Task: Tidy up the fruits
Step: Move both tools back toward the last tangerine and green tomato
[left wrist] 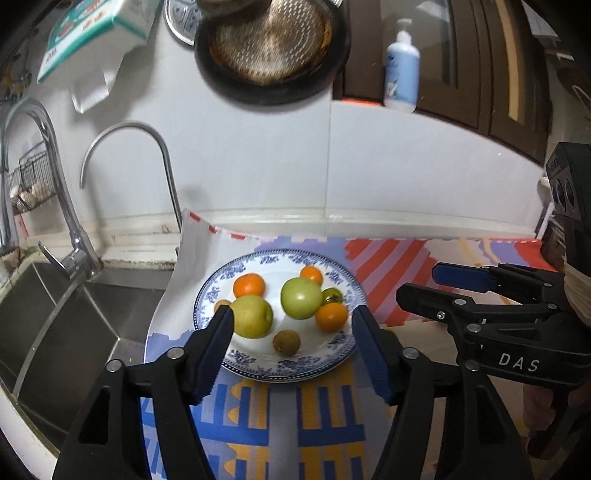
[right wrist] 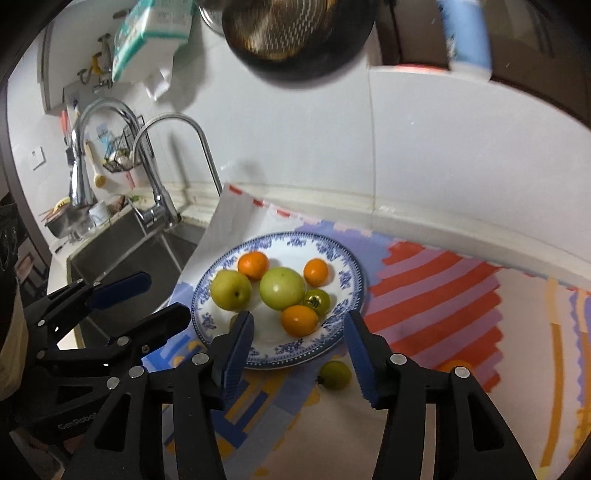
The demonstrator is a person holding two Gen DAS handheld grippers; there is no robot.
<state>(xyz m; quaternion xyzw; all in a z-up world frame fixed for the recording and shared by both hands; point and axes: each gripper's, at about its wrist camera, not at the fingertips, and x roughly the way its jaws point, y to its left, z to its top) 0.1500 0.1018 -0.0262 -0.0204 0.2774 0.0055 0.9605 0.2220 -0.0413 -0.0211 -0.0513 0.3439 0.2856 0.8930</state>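
A blue-and-white plate sits on a patterned cloth. It holds a yellow-green apple, a bigger green apple, three small oranges, one at the right, a dark green tomato and a brown longan. My left gripper hovers open over the plate's near side, its fingers apart from every fruit. My right gripper is open too, above the plate's near rim. One small green fruit lies off the plate on the cloth, between the right fingers in view but untouched.
A steel sink with two tall faucets lies left of the cloth. A dark pan and a tissue pack hang on the white wall. A lotion bottle stands on a ledge at the upper right.
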